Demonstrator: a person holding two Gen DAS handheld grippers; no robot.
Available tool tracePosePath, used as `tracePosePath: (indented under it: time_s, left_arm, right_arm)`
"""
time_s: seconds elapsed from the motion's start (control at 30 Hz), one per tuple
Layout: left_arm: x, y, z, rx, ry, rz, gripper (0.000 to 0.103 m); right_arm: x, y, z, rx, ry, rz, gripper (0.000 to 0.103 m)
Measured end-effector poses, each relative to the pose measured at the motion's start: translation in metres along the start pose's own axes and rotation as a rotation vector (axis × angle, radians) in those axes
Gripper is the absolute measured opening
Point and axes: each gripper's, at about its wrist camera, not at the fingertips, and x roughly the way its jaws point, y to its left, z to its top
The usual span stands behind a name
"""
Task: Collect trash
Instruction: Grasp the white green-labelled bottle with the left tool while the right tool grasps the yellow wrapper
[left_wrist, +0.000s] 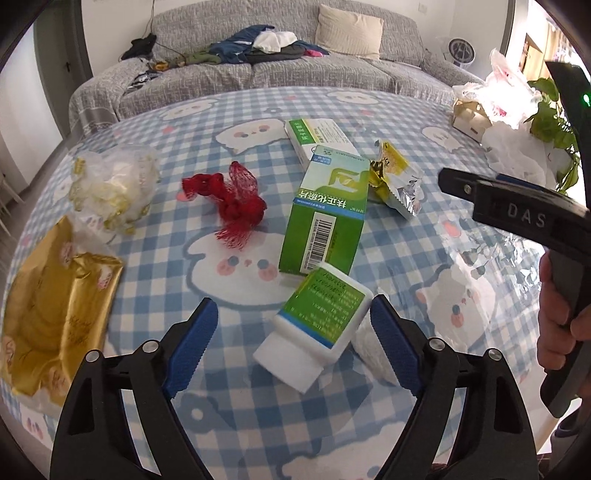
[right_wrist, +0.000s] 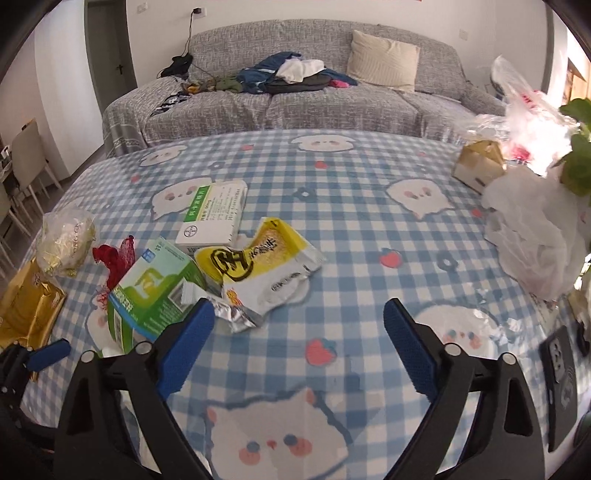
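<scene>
My left gripper (left_wrist: 291, 343) is open, its jaws on either side of a white bottle with a green label (left_wrist: 317, 325) that lies on the checked tablecloth (left_wrist: 147, 280). A green box (left_wrist: 327, 210) lies just beyond it, then a white-green box (left_wrist: 317, 138), a yellow wrapper (left_wrist: 393, 181), red netting (left_wrist: 231, 199), a crumpled clear bag (left_wrist: 110, 184) and a gold packet (left_wrist: 55, 299). My right gripper (right_wrist: 295, 343) is open and empty above the cloth, right of the green box (right_wrist: 155, 291) and the yellow wrapper (right_wrist: 258, 266).
A white plastic bag (right_wrist: 532, 236), a small carton (right_wrist: 478, 162) and a plant (right_wrist: 580, 147) stand at the table's right side. A grey sofa (right_wrist: 295, 103) with clothes is behind the table. Chairs (right_wrist: 26, 166) stand at far left.
</scene>
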Motion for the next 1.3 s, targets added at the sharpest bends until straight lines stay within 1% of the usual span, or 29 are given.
tracePosePath:
  time_s: [0.1, 0.2, 0.37, 0.43, 0.47, 0.53, 0.63, 0.7, 0.83, 0.93, 1.03, 1.13, 1.3]
  left_arm:
    - [0.006, -0.002, 0.002, 0.008, 0.014, -0.005, 0.075]
    - [0.012, -0.004, 0.000, 0.018, 0.026, -0.006, 0.072]
    - [0.017, -0.003, 0.000, 0.007, 0.046, -0.024, 0.060]
    - [0.019, -0.002, 0.001, 0.002, 0.054, -0.027, 0.052]
    - [0.019, -0.001, 0.001, -0.003, 0.060, -0.032, 0.050]
    - [0.018, 0.000, 0.001, -0.009, 0.061, -0.044, 0.042]
    - [0.016, 0.001, 0.000, -0.011, 0.055, -0.041, 0.041]
    - [0.014, 0.003, -0.001, -0.016, 0.053, -0.041, 0.041]
    - [0.013, 0.006, -0.002, -0.021, 0.057, -0.033, 0.041]
    - [0.012, 0.009, 0.000, -0.023, 0.055, -0.010, 0.041]
    - [0.012, 0.015, 0.001, -0.032, 0.055, 0.002, 0.041]
    - [0.011, 0.020, 0.002, -0.038, 0.054, 0.015, 0.041]
    - [0.009, 0.025, 0.001, -0.041, 0.054, 0.015, 0.041]
  right_arm:
    - [0.009, 0.006, 0.006, -0.010, 0.011, 0.025, 0.082]
    - [0.019, 0.014, 0.009, -0.034, 0.024, 0.049, 0.077]
    - [0.033, 0.026, 0.012, -0.080, 0.044, 0.055, 0.067]
    - [0.039, 0.028, 0.013, -0.081, 0.052, 0.058, 0.063]
    - [0.041, 0.029, 0.013, -0.085, 0.057, 0.059, 0.060]
    - [0.043, 0.030, 0.012, -0.091, 0.055, 0.058, 0.058]
    - [0.039, 0.021, 0.017, -0.060, 0.029, 0.034, 0.058]
    - [0.040, 0.004, 0.024, 0.007, 0.020, 0.030, 0.058]
    - [0.053, -0.019, 0.034, 0.085, 0.045, 0.016, 0.060]
    - [0.067, -0.026, 0.036, 0.095, 0.072, 0.004, 0.059]
    - [0.079, -0.030, 0.036, 0.114, 0.097, 0.038, 0.059]
    - [0.084, -0.026, 0.038, 0.090, 0.093, 0.054, 0.059]
    - [0.093, -0.013, 0.045, 0.053, 0.091, 0.053, 0.060]
